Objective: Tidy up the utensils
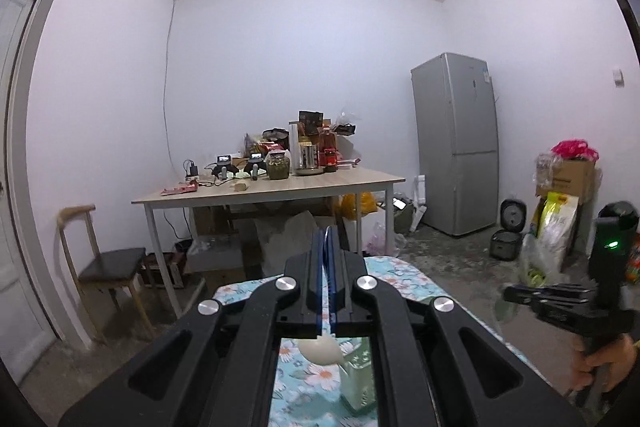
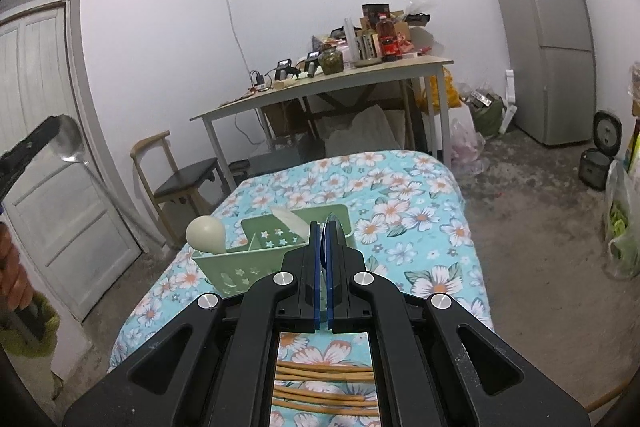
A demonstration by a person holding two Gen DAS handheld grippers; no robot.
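Left tool (image 2: 30, 143) is up off the tabletop (image 2: 420, 187), pinching a metal ladle (image 2: 70, 141). Right tool (image 2: 325, 227) is pressed together, empty, above the green caddy (image 2: 224, 267) near the left edge. White spoon (image 2: 206, 233) rests in the caddy; chopsticks (image 2: 324, 373) lie nearer.

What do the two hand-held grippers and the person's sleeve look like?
Both the left gripper and the right gripper are black, with angular link arms, round silver pivot bolts and blue finger pads. The right one's handle carries a small green light. The sleeve is fuzzy olive green.
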